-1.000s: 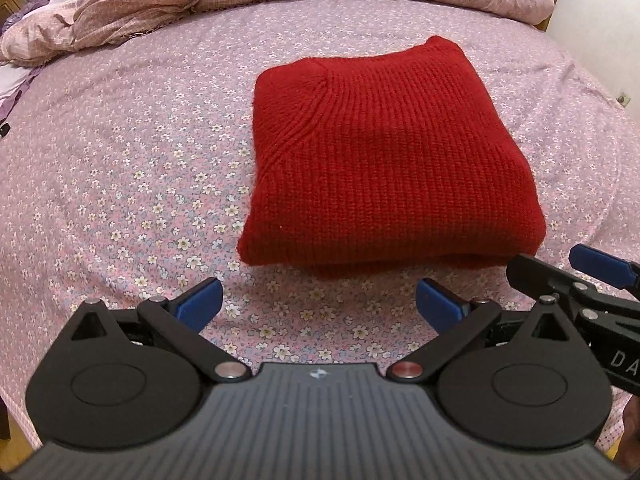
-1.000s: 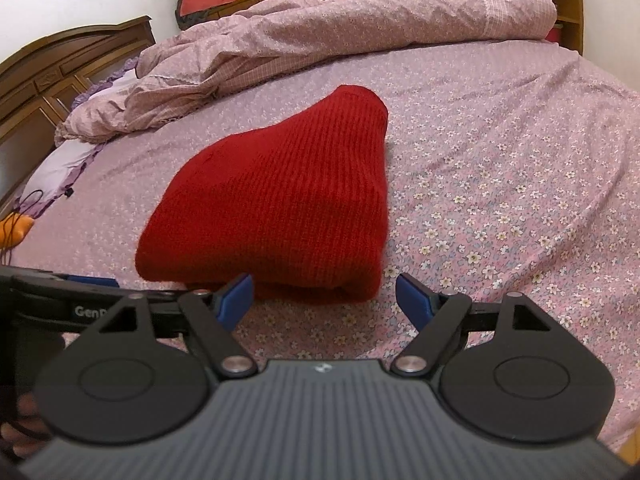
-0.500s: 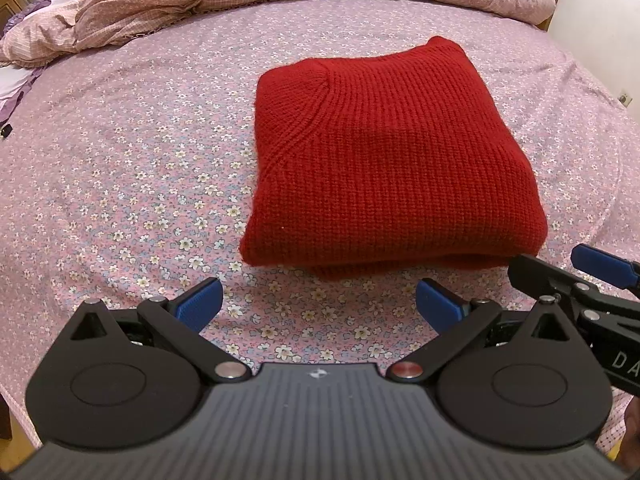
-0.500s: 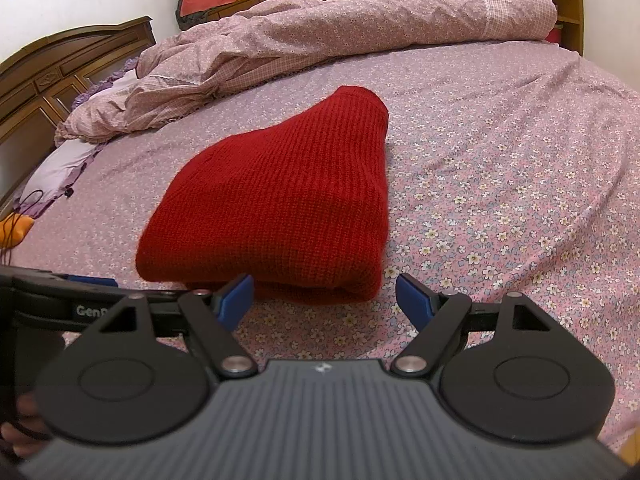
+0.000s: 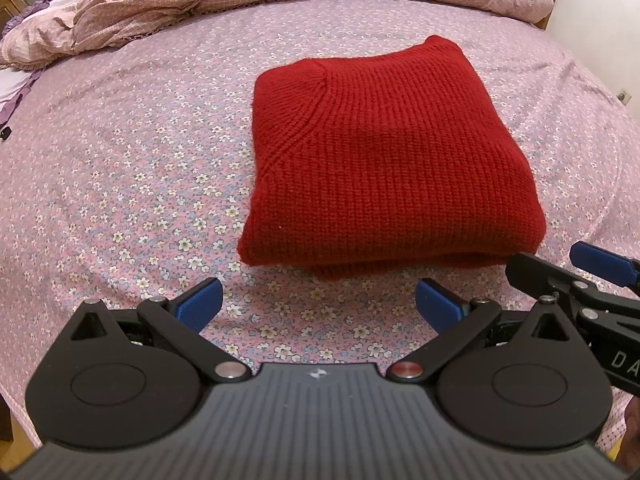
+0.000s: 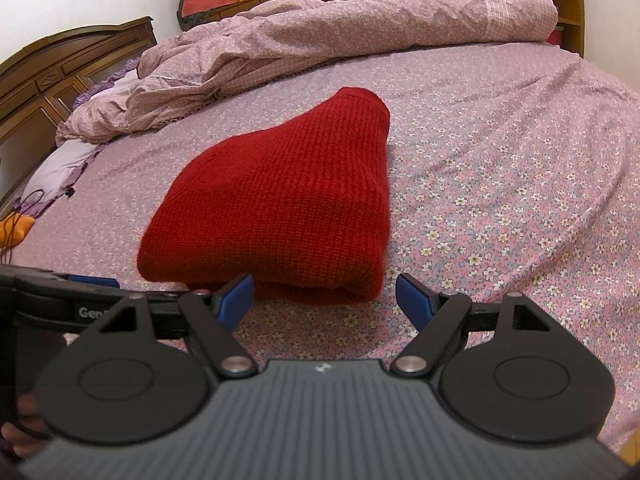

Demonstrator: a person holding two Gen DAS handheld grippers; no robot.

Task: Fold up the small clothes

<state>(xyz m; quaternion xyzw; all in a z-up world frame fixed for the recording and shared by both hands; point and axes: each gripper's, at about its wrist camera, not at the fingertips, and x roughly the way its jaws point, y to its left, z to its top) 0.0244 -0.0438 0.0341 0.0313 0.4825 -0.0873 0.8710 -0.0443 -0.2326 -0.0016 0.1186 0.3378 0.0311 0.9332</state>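
While both my tools hover low over the bed, my left gripper [image 5: 318,306] has its blue pads spread wide with nothing between them, and my right gripper [image 6: 324,300] is spread the same way, also empty. Just ahead of both sets of fingers lies the red ribbed knitted sweater [image 5: 384,156], folded into a thick, nearly square packet on the pink bedsheet with small flowers [image 5: 120,168]; its stacked edges face my fingertips but do not touch them. I judge the folding is nearly complete, so what remains would be only tidying. To do this well, I should come to the near edge from both corners at equal height, press lightly so the layers do not slide, and avoid catching the sheet under the pads. I count one sweater, two grippers, and one crumpled pink quilt [image 6: 320,36] far beyond my fingers, along the far side of the bed.
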